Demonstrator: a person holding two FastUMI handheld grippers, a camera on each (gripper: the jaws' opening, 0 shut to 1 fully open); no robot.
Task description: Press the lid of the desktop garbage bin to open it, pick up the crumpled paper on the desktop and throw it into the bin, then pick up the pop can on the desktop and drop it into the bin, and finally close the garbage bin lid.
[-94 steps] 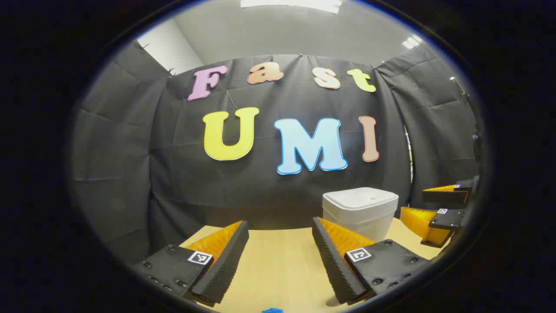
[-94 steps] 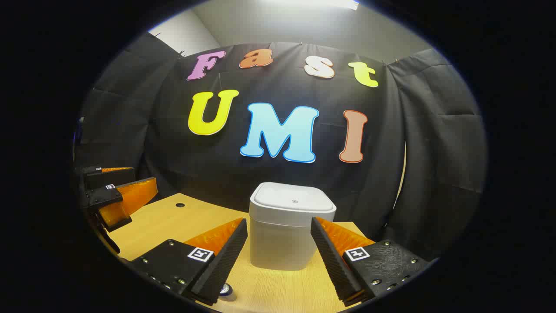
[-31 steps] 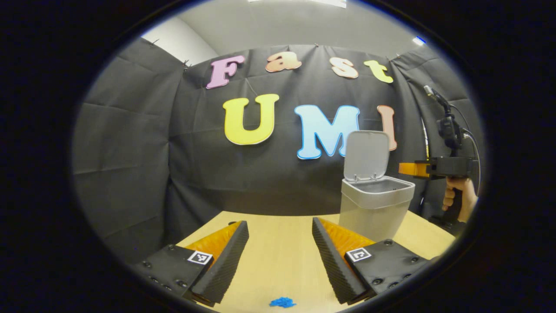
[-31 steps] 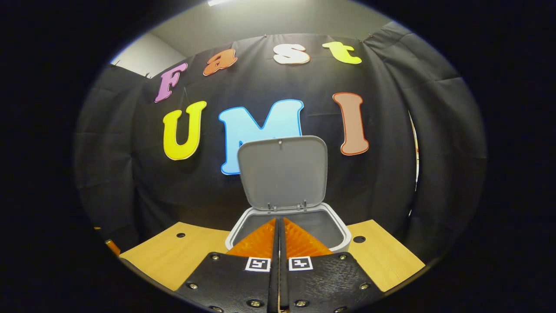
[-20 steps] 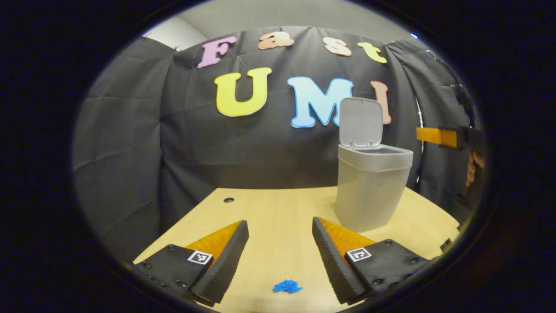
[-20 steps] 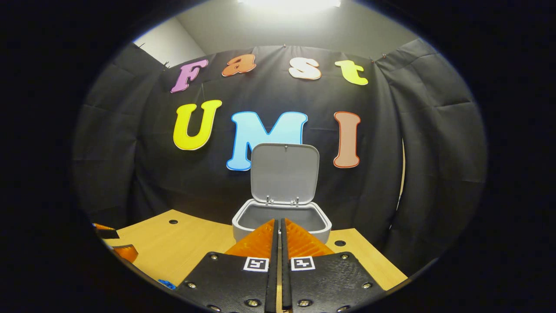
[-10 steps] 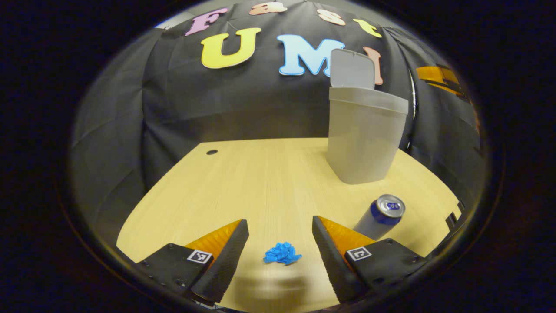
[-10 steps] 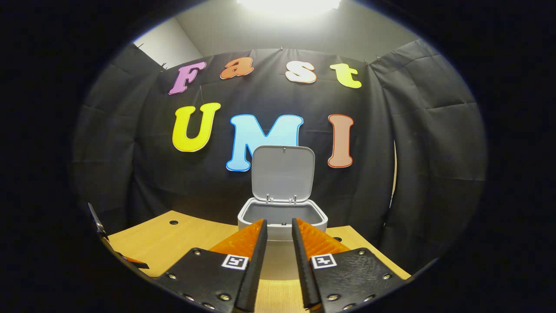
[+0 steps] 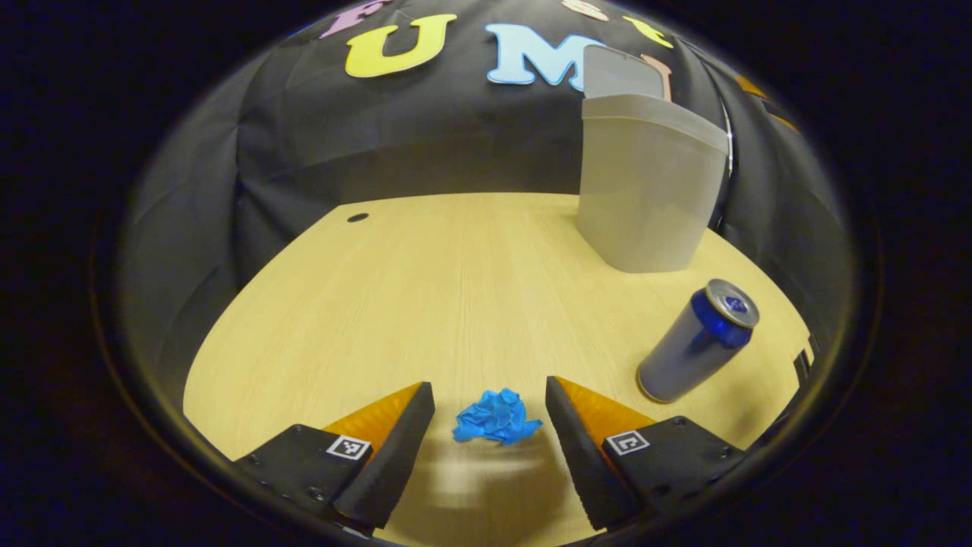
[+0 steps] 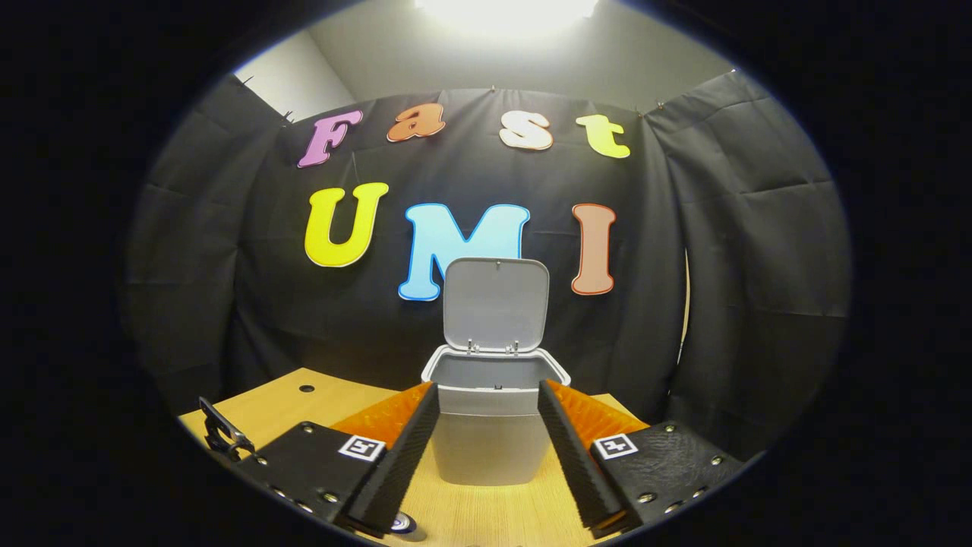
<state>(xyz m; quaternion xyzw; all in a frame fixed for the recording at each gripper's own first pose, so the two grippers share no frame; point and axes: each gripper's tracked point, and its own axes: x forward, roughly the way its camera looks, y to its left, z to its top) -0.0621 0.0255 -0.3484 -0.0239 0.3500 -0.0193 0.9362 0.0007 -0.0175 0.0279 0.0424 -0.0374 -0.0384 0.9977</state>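
Note:
A small blue crumpled paper [image 9: 497, 417] lies on the wooden desktop [image 9: 425, 289], between the fingers of my open left gripper [image 9: 490, 406], which touch nothing. A silver and blue pop can [image 9: 695, 341] stands to its right. The grey garbage bin [image 9: 645, 194] stands farther back on the right, its lid [image 9: 619, 74] raised. In the right gripper view the bin [image 10: 490, 425] faces me with its lid [image 10: 495, 304] upright and its inside showing. My right gripper [image 10: 486, 437] is open in front of it, apart from it. The can's top [image 10: 402, 523] peeks at the bottom edge.
The desktop has a small round hole [image 9: 357, 218] at the far left. Black cloth walls close the booth behind and beside the desk. Part of the left gripper's body [image 10: 220, 434] shows at the lower left of the right gripper view.
My left gripper has tipped down and come lower over the blue paper, which now sits between its fingers. My right gripper has drawn back from the bin and gone from shut to open.

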